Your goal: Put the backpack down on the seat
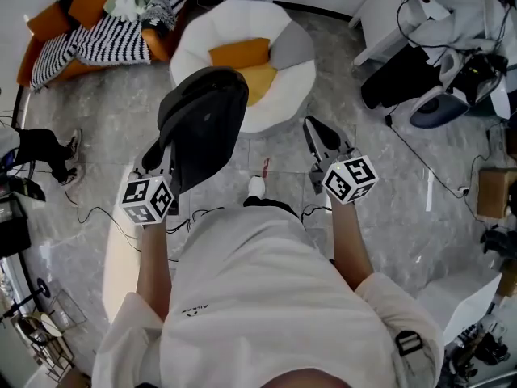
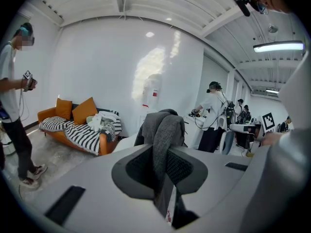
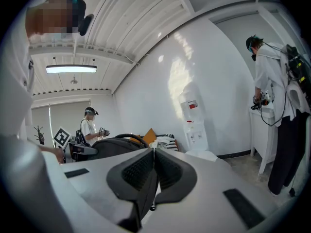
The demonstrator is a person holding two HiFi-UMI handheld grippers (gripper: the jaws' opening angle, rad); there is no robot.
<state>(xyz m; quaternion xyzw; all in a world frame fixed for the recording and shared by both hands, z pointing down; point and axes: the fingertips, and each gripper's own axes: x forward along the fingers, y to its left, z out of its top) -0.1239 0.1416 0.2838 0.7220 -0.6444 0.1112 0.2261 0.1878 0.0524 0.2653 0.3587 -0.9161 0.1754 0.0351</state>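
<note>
- An orange sofa [image 1: 47, 21] stands at the far left, with square orange cushions and a black-and-white striped blanket [image 1: 105, 43] rumpled over its seat.
- The left gripper [image 1: 160, 162] has its fingers [image 2: 138, 168] clenched on a strap [image 2: 163, 135] of grey woven cloth, which runs up between their dark, ribbed pads and folds over at the top.
- The backpack [image 1: 202, 120] hangs from that strap in the air over the floor. It is black and rounded, with a smooth, faintly shiny fabric shell. From the head view its far edge overlaps the near rim of the seat, but it is not resting on it.
- The seat [image 1: 300, 78] is a round, white, puffy chair with a soft padded rim. An orange cushion [image 1: 239, 52], a yellow one [image 1: 260, 79] and a grey one [image 1: 291, 48] lie in its hollow.
- The right gripper [image 1: 315, 132] is held level beside the backpack and apart from it. Its fingers [image 3: 138, 171] are pressed together pad to pad, with nothing between them.
- The floor [image 1: 404, 188] is polished grey marble-patterned tile, with thin black cables trailing across it.
- Dark bags and white furniture crowd the far right corner; their details are too small to make out.
</note>
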